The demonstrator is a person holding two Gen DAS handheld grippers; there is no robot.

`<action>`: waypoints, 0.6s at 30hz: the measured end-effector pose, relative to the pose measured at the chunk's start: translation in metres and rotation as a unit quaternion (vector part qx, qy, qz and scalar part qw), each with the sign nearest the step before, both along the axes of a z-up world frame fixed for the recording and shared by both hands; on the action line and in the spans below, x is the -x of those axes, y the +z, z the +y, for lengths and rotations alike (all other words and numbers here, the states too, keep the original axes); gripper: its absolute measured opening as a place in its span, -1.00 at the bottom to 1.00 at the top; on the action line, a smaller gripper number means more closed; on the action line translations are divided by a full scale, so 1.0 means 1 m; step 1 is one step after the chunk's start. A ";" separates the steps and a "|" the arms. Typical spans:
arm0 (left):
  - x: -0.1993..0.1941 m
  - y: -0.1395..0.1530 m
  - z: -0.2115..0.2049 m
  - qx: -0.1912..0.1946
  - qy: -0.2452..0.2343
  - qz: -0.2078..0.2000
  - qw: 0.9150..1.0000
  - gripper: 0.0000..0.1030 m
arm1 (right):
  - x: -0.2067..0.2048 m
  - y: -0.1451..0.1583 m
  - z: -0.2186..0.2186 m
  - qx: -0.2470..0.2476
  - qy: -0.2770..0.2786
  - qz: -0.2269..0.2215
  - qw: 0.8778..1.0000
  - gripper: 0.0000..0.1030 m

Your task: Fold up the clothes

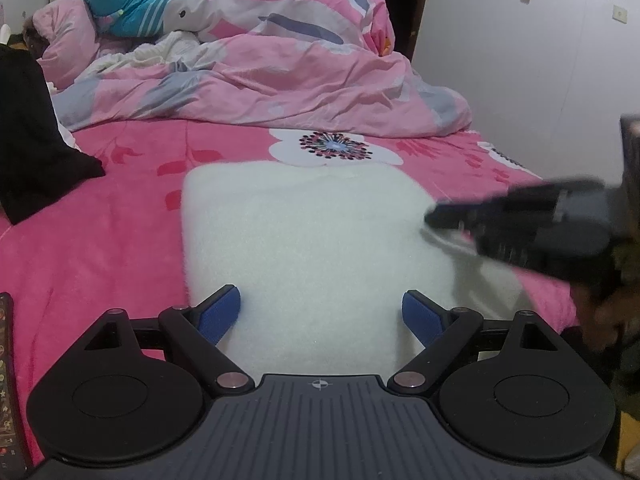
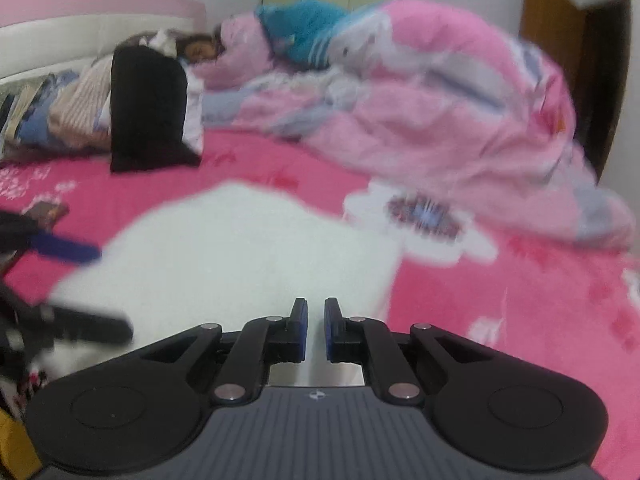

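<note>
A white fluffy garment point(image 1: 312, 232) lies flat, folded into a rectangle, on the pink flowered bed sheet point(image 1: 120, 248). My left gripper point(image 1: 320, 312) hovers over its near edge, blue pads wide open with nothing between them. My right gripper point(image 1: 436, 218) reaches in from the right, blurred, with its tip at the garment's right edge. In the right wrist view its jaws point(image 2: 316, 312) stand almost together over the white garment point(image 2: 240, 248); I cannot tell whether cloth is pinched. The left gripper point(image 2: 114, 292) shows at the left there.
A rumpled pink quilt point(image 1: 280, 72) with a teal garment point(image 1: 128, 4) on top fills the bed's far side. A black garment point(image 2: 148, 108) hangs at the left. A person point(image 2: 200, 50) lies at the head of the bed. A white wall point(image 1: 520, 60) borders the right.
</note>
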State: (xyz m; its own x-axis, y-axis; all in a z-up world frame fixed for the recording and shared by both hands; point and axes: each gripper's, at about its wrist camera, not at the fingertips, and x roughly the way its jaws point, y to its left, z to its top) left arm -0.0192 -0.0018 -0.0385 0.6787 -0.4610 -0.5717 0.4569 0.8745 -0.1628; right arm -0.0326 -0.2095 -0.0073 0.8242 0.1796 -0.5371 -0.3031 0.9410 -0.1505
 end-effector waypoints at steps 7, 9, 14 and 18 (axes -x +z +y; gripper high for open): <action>-0.003 0.003 -0.001 -0.004 0.003 0.010 1.000 0.73 | -0.032 -0.015 0.000 0.018 0.015 0.026 0.999 -0.85; -0.005 0.004 0.000 -0.002 0.005 0.017 1.000 0.73 | -0.035 -0.002 0.003 0.025 0.011 0.009 1.000 -0.85; -0.010 0.007 -0.001 0.001 0.012 0.035 0.999 0.73 | -0.078 -0.015 -0.009 -0.024 -0.021 0.046 0.998 -0.83; -0.012 0.010 -0.006 -0.014 0.015 0.044 0.999 0.73 | -0.079 -0.014 -0.013 -0.040 -0.025 0.049 0.998 -0.83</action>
State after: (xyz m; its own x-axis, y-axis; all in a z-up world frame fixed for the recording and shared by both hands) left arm -0.0068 -0.0074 -0.0289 0.6386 -0.4236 -0.6425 0.4149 0.8927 -0.1762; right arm 0.0466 -0.2222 -0.0212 0.7772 0.1853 -0.6013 -0.2656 0.9630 -0.0465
